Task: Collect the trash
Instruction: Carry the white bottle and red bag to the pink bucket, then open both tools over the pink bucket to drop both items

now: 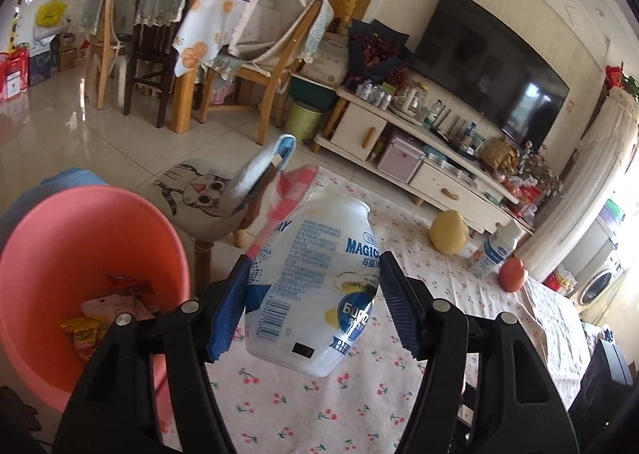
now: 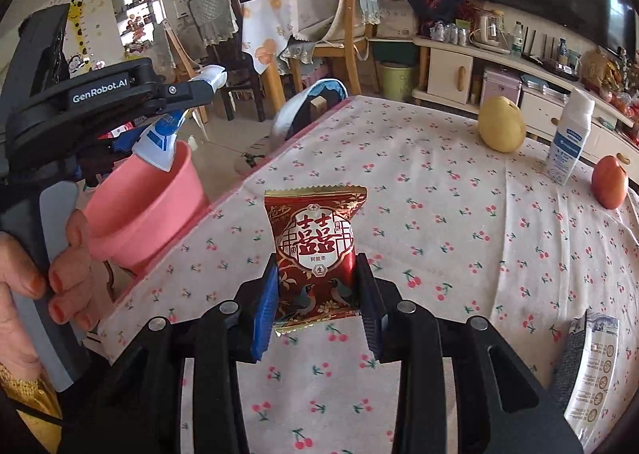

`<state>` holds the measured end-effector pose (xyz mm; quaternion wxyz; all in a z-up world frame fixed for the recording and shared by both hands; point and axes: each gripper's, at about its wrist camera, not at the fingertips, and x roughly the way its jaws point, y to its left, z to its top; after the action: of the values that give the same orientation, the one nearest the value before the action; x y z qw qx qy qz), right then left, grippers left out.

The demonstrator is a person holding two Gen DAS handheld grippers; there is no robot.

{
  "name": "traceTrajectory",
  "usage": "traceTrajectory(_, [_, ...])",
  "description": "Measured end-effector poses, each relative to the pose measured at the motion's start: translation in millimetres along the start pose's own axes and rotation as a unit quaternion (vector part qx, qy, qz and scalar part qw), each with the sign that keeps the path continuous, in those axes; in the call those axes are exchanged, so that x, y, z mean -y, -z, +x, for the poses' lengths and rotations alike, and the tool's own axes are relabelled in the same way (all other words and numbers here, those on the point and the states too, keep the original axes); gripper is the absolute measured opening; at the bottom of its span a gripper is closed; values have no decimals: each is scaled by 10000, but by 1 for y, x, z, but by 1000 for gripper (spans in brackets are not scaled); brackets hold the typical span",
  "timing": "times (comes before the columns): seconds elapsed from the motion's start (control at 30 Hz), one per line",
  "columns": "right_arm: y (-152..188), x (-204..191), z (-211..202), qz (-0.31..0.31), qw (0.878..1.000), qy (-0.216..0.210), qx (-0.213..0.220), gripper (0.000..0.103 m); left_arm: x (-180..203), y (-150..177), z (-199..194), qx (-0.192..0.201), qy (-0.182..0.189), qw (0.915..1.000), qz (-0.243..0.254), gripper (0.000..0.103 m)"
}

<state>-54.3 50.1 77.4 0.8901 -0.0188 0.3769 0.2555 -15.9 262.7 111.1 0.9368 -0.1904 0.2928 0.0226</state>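
Note:
My left gripper (image 1: pixel 315 294) is shut on a white and blue plastic bottle (image 1: pixel 315 286) and holds it above the table's left edge, right of the pink bin (image 1: pixel 56 238). The bin holds several snack wrappers (image 1: pixel 84 334). In the right wrist view the left gripper (image 2: pixel 187 102) holds the bottle (image 2: pixel 159 142) over the pink bin (image 2: pixel 147 210). My right gripper (image 2: pixel 317 294) is shut on a red snack packet (image 2: pixel 315 250) just above the cherry-print tablecloth (image 2: pixel 439 254).
On the table stand a yellow pear (image 2: pixel 501 124), a white and blue bottle (image 2: pixel 569 138) and a red-orange fruit (image 2: pixel 609 182). A flattened carton (image 2: pixel 595 370) lies at the near right edge. A stool with a cat cushion (image 1: pixel 199 194) stands beside the bin.

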Motion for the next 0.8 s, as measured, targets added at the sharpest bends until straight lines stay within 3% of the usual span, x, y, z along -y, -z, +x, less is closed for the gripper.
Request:
traceTrajectory(0.27, [-28, -78, 28, -495, 9977, -462, 42, 38, -70, -23, -15, 236, -776, 9943, -686, 65])
traceTrajectory(0.5, [-52, -128, 61, -876, 9930, -791, -16, 38, -128, -39, -20, 280, -1334, 9832, -1215, 65])
traceTrajectory(0.7, [-63, -157, 91, -1113, 9890, -969, -139, 38, -169, -45, -19, 181, -1442, 9744, -1715, 65])
traceTrajectory(0.8, [-62, -168, 105, -1204, 9872, -1023, -237, 38, -176, -46, -14, 112, -1471, 9736, -1742, 65])
